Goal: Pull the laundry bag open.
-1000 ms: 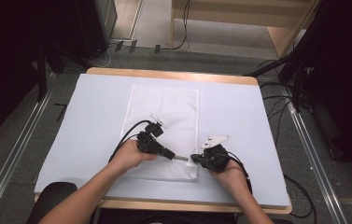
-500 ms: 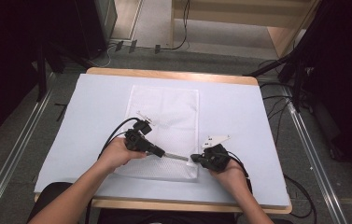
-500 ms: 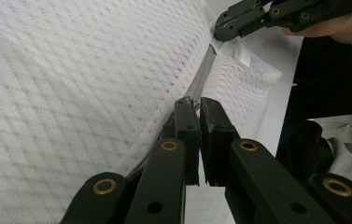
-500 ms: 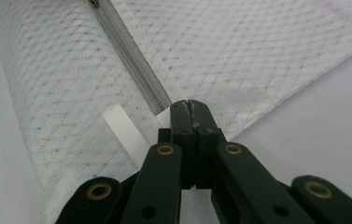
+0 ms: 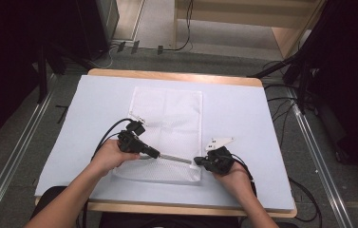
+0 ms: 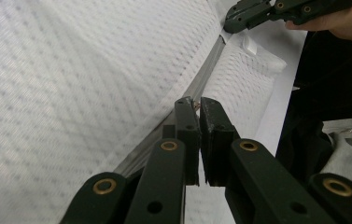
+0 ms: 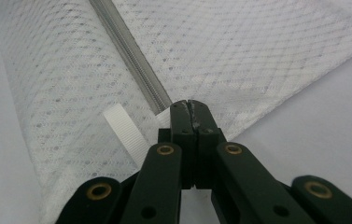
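White mesh bag (image 5: 169, 123) near the surface's front edge looks light and floppy, best held as now: left gripper (image 6: 196, 105) pinching the zipper pull (image 6: 193, 103), right gripper (image 7: 190, 108) clamping the zipper's end.

Two bare forearms come in from the bottom edge of the high view, each hand wrapped around a black two-jaw gripper. The left gripper (image 5: 155, 153) points rightward and slightly toward the person, its cable looping back over the wrist. The right gripper (image 5: 198, 162) points leftward, facing it, with a grey three-cornered plate on top. Each gripper's jaws are pressed together. The two tips sit near each other, not touching.
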